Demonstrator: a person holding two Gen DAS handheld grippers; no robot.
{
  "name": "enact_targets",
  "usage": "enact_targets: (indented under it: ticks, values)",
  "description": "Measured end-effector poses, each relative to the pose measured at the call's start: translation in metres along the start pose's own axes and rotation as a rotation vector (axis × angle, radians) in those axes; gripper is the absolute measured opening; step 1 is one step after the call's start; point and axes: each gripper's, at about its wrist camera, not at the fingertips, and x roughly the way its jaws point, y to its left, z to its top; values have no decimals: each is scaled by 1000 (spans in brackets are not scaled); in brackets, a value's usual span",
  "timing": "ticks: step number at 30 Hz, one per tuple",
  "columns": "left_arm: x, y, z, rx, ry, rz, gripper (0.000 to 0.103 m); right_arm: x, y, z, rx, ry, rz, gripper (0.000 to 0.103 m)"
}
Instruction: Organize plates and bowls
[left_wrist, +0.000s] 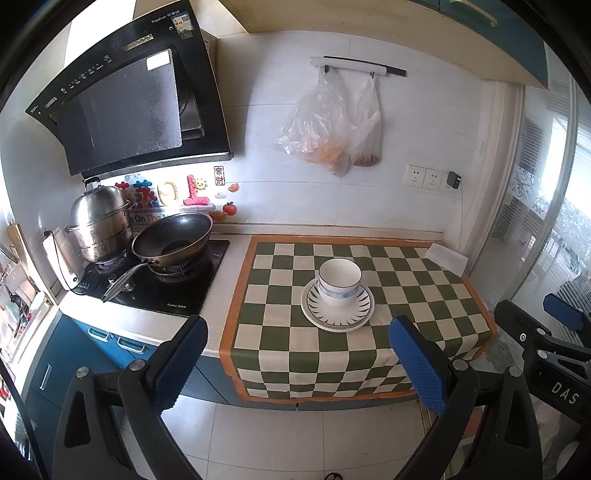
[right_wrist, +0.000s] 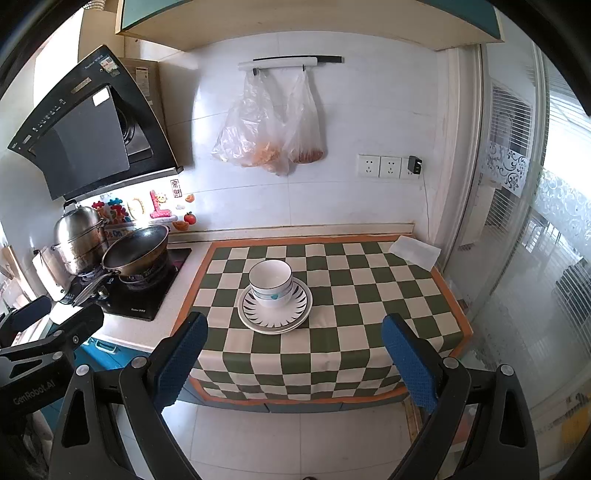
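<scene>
You hold both grippers back from the counter, over the floor in front of the checked cloth (left_wrist: 332, 258). Your left gripper (left_wrist: 299, 362) has its blue pads spread wide with nothing between them, and your right gripper (right_wrist: 295, 363) is spread just as wide and just as empty.

The bowls (left_wrist: 340, 282) sit nested one inside another, upright, in the middle of the cloth. They rest on the plates (left_wrist: 338, 308), which are stacked flat, with a dark leaf pattern round the rim of the top one. From the right wrist view you can see the edge of a lower plate (right_wrist: 275, 326) peeking out under the top one, and a second bowl rim just behind the first.

To the left of the cloth stands the stove (left_wrist: 155, 280), with a dark wok (left_wrist: 171, 238) on its near burner and a steel steamer pot (left_wrist: 101, 223) behind it. At the far right corner of the cloth lies a folded white sheet (left_wrist: 447, 256). On the wall above the cloth hang two plastic bags (left_wrist: 328, 125) from a hook rail.
</scene>
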Motion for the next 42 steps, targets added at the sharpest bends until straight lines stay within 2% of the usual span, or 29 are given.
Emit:
enact_targets:
  ticks: [42]
  values:
    - [-6,-5,-8,-4,0,2,101,-4,-4,-1,-11,1,-2,97]
